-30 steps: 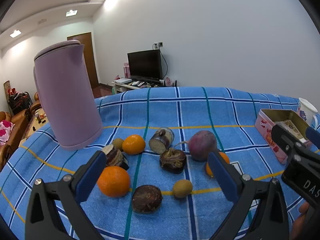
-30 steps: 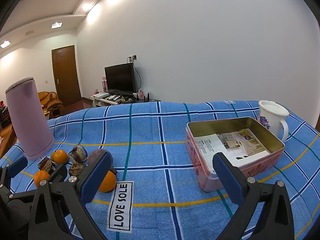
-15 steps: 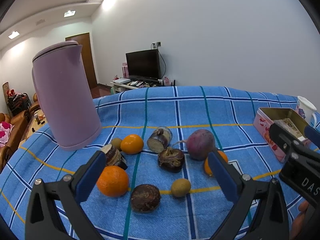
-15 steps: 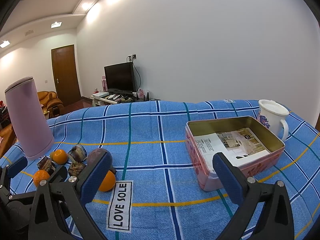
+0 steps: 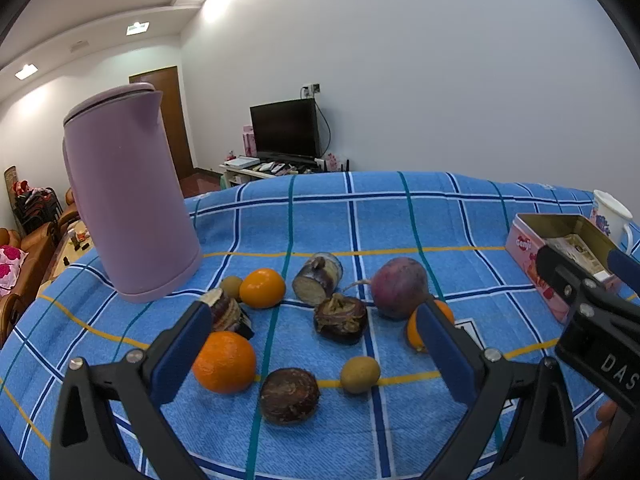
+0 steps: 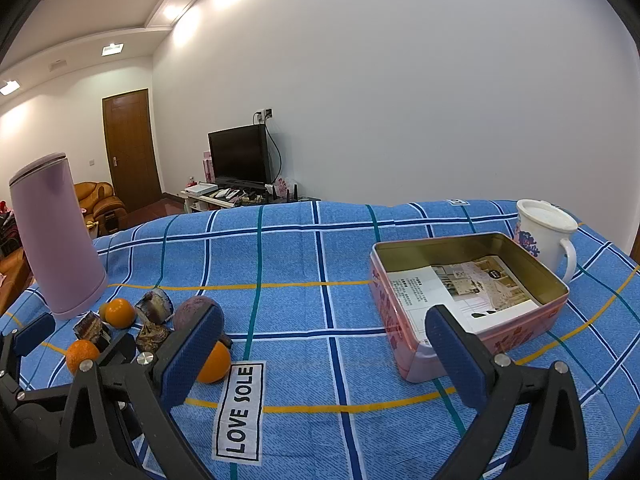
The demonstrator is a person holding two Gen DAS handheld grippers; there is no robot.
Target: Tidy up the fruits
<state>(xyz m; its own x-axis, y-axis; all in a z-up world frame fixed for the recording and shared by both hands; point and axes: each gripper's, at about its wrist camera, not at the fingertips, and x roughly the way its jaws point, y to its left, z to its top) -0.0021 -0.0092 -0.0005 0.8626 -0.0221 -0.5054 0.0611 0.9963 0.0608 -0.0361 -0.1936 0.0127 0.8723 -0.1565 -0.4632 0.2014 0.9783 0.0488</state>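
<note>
A: Fruit all bunched up on the blue checked tablecloth [image 5: 400, 220], just beside the tall purple plastic kettle [image 5: 128, 200]. Open pink metal tin [image 6: 400, 320] well apart, off to the right. How to start?

B: Left gripper [image 5: 310, 320] spread wide, holding nothing. Right gripper [image 6: 324, 316] spread wide too, also holding nothing. Best to go for the big round orange [image 5: 224, 362] first, close to the left finger. Come down with one finger on each side, then squeeze softly. Mind the dark brown round fruit [image 5: 289, 395] just beside; might roll.

A: Anything hard to see?

B: Back of the kettle, hidden. Bottom of the tin, covered by printed paper [image 6: 460, 292]. Second orange [image 5: 414, 334], half hidden behind a finger. Dark cut lumps [image 5: 340, 318]: hard to tell what kind. Small brown-green round fruit [image 5: 360, 369]: too small to name.
</note>
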